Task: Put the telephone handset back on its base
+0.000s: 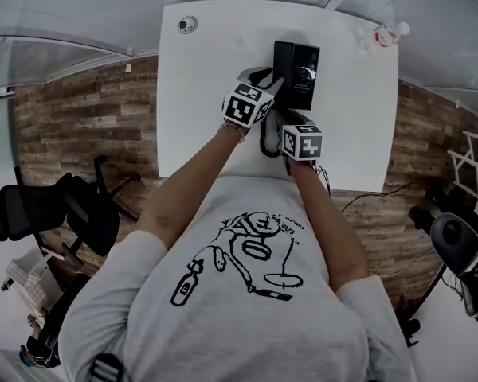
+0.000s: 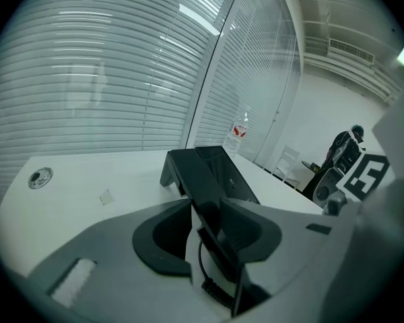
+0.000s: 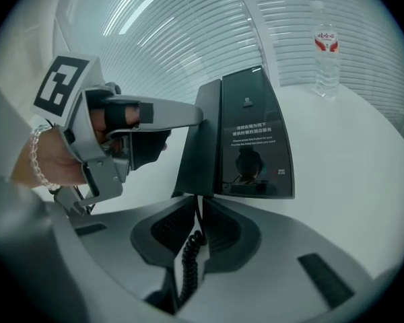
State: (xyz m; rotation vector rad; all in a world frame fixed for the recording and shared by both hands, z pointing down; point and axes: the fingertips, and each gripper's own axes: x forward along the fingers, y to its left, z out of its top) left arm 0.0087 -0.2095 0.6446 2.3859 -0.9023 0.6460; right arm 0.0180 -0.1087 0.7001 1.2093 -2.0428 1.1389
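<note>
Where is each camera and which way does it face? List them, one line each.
Head view: on the head, steeply down onto the table; forearms, left gripper and right gripper show.
Left gripper view: rides the left gripper, along jaws shut on the handset, toward blinds; right gripper's cube shows.
Right gripper view: rides the right gripper, along jaws shut on the coiled cord, facing the base; left hand shows.
Shared: the bottle, in all three.

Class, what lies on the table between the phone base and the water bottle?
Nothing: the table is bare between phone base and water bottle, seen in the head view.
</note>
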